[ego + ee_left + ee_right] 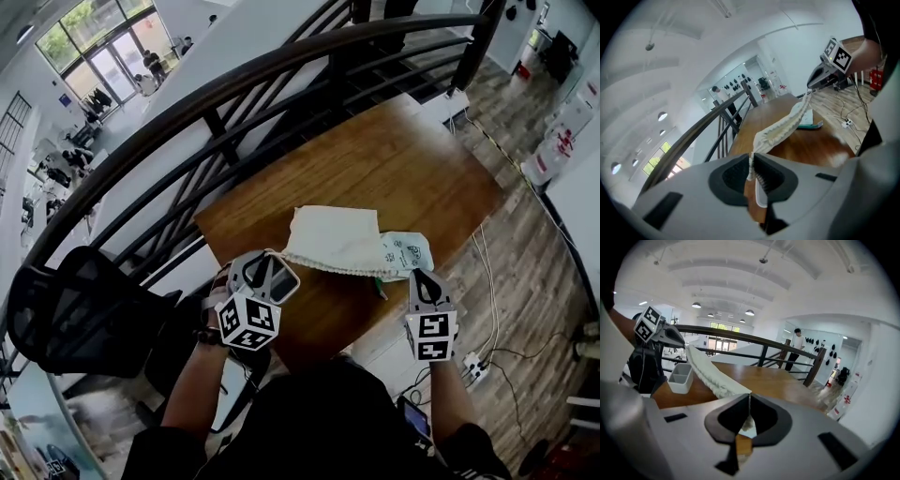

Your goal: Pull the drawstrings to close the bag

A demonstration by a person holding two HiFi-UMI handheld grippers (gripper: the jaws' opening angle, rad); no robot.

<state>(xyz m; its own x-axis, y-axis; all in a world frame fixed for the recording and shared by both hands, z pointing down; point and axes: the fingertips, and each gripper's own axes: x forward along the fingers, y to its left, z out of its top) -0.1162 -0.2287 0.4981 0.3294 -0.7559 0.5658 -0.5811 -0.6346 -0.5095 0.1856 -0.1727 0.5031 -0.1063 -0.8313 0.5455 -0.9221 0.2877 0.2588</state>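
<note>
A white cloth drawstring bag [336, 236] lies on the wooden table [394, 159], its gathered mouth [349, 270] along the near edge. My left gripper [276, 257] is shut on the drawstring [751, 159] at the bag's left end. My right gripper [420, 275] is shut on the drawstring [748, 398] at the right end. In the left gripper view the ruffled mouth [785, 127] stretches from my left gripper [752, 164] up to the right gripper [818, 80]. In the right gripper view the same edge [708, 372] runs from my right gripper [749, 404] to the left gripper [670, 336].
A printed plastic packet [409, 251] lies by the bag's right end, with a small green item [380, 287] near it. A white compartment tray [679, 377] stands at the table's edge. A dark railing [281, 75] runs behind the table; a black chair [75, 309] stands left.
</note>
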